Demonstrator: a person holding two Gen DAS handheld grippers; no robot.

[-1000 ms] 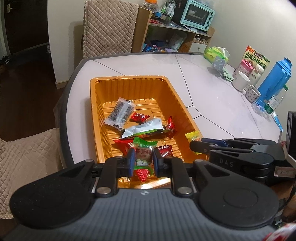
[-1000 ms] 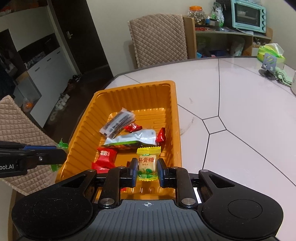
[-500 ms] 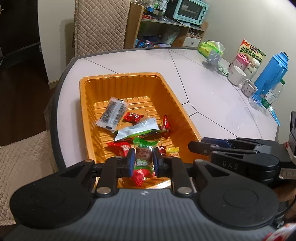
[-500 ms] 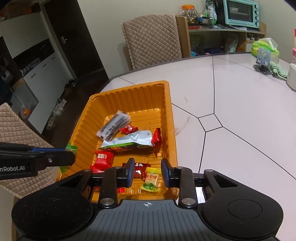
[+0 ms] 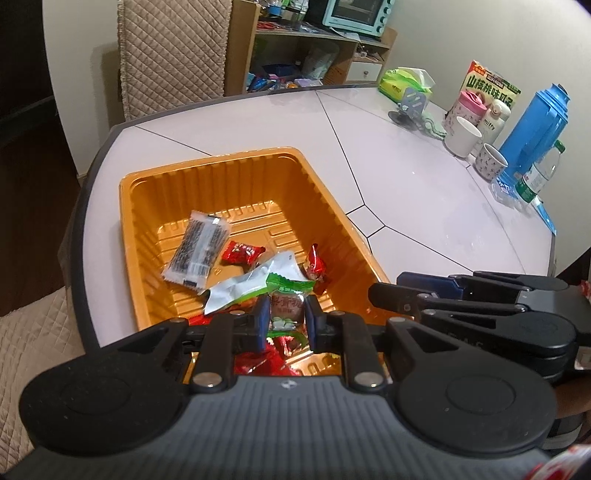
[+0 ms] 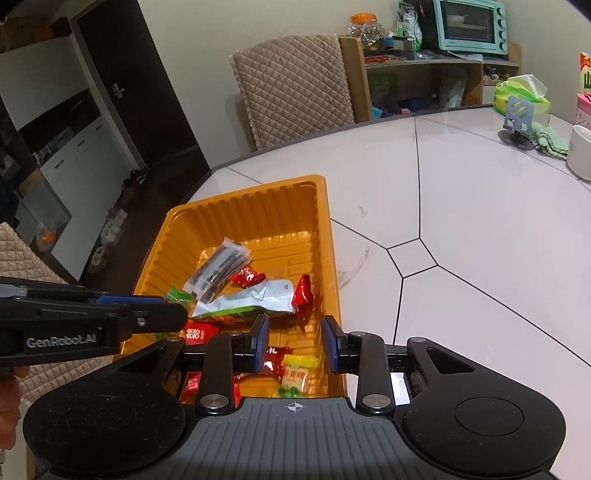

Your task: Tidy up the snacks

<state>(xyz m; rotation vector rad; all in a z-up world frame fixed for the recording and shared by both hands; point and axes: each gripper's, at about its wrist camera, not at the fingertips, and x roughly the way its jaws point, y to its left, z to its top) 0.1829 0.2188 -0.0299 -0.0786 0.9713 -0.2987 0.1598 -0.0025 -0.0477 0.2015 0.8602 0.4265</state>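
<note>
Green candy (image 5: 286, 308) clamped between the pads of the left gripper (image 5: 284, 320), held over the near end of the orange tray (image 5: 207, 173). Wrapper ends stick out above and below the pads.

Right gripper (image 6: 295, 341): jaws apart, nothing between them. Below the gap, a yellow candy (image 6: 295, 374) lies on the tray floor at the near end, next to a red candy (image 6: 273, 356).

Other tray contents, right wrist view: black-and-clear packet (image 6: 218, 271) toward the far half; small red candy (image 6: 247, 277) just beside it; silver pouch (image 6: 251, 299) across the middle; red twist candy (image 6: 303, 295) at the pouch's right end; red packet (image 6: 197, 332) near the left wall.

Tray sits at the near-left edge of the white table (image 6: 461, 221). At the table's far right, in the left wrist view: blue flask (image 5: 535, 125), white cup (image 5: 461, 136), small cup (image 5: 489, 160), snack box (image 5: 491, 86), green tissue pack (image 5: 404, 83). Quilted chair (image 6: 291, 85) behind the table; teal oven (image 6: 469, 24) on a shelf.
</note>
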